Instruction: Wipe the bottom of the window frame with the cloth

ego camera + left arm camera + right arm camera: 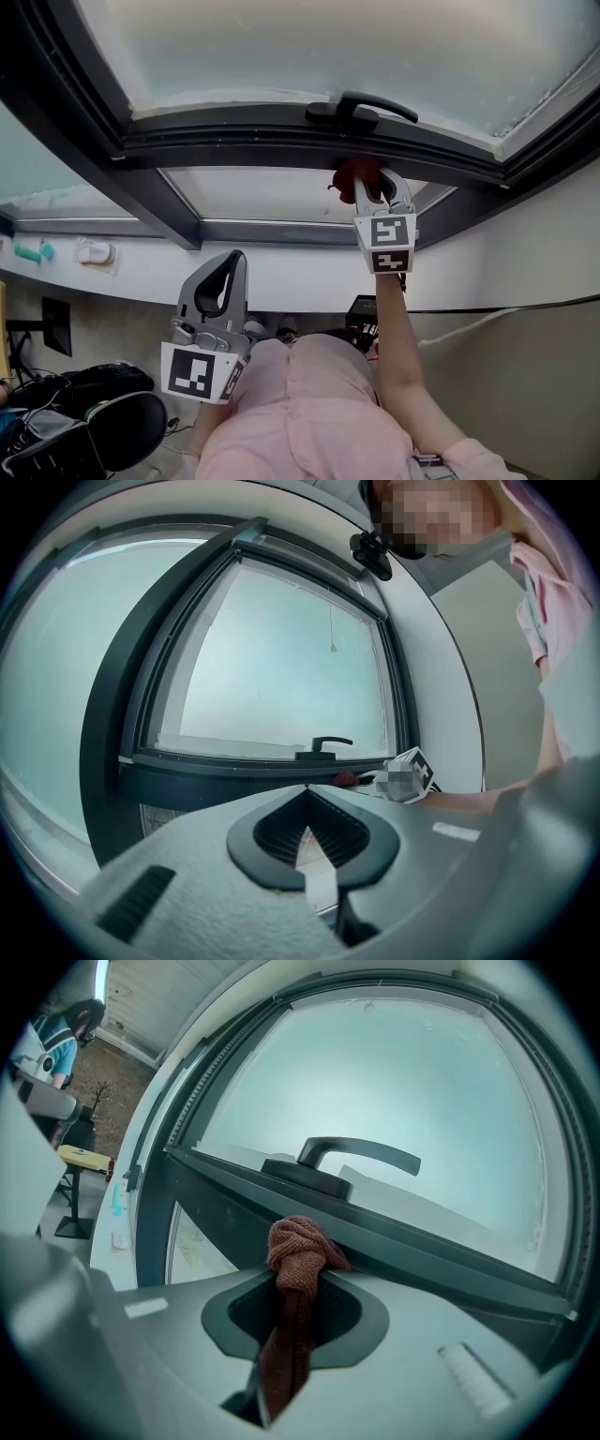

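A dark grey window frame [281,145] with a black handle [361,108] runs across the head view. My right gripper [377,187] is raised to the frame's bottom bar, just under the handle, and is shut on a red-brown cloth [354,172]. In the right gripper view the bunched cloth [298,1251] sticks out from between the jaws and touches the bar [422,1241] below the handle [347,1162]. My left gripper [225,272] hangs lower and to the left, away from the window, shut with nothing in it. From the left gripper [307,803] view the cloth [345,779] shows small under the handle [323,747].
A white sill [141,267] below the window carries a teal item [33,251] and a white item [94,251] at the far left. A black office chair [112,427] and dark bags stand on the floor at lower left. White wall [544,234] lies right of the frame.
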Motion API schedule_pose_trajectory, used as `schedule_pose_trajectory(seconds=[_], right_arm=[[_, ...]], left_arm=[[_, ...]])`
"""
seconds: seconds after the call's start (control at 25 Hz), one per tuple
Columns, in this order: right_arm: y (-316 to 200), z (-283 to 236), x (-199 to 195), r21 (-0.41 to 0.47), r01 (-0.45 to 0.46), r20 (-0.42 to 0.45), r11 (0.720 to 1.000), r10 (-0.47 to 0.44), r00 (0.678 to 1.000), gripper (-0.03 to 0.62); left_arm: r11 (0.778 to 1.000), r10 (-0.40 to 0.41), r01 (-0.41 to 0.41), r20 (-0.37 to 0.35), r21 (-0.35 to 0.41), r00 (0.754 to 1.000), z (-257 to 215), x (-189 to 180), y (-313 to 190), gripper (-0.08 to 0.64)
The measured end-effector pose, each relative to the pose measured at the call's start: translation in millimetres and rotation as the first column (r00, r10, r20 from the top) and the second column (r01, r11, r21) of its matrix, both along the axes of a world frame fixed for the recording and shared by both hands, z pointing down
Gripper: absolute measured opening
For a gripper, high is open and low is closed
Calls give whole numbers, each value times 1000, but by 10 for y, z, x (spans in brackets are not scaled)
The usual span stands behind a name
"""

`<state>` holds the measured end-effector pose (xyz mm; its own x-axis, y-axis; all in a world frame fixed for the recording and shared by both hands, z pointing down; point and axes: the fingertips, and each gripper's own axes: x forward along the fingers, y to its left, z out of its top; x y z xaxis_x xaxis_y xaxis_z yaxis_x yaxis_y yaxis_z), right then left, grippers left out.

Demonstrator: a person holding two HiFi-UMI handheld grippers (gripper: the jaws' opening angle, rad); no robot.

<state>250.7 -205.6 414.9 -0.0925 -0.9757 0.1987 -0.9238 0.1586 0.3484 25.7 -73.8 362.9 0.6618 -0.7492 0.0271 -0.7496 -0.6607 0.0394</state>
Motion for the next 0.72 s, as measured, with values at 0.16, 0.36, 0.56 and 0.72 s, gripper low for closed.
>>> schedule_pose_trajectory(seconds=[0.16,0.36,0.56,0.72], right_arm=[[27,2,85,-5,-21,-1,1000,21,1000,69],[63,-14,224,-7,-55,-3,998,55,998,69],[102,-4,394,-5,-84,-5,996,84,996,69],[136,-12,554,-3,-117,0,993,117,993,69]], left_arm=[[1000,-1,1,0,-3,1000,-8,-18,-13,-6],[1000,5,-5,0,-5,1000,-16,-12,-20,-6],[1000,6,-6,-2,-1,1000,-11,20,-15,-6],[1000,8,-8,-1,0,1000,-12,39,-17,-6]])
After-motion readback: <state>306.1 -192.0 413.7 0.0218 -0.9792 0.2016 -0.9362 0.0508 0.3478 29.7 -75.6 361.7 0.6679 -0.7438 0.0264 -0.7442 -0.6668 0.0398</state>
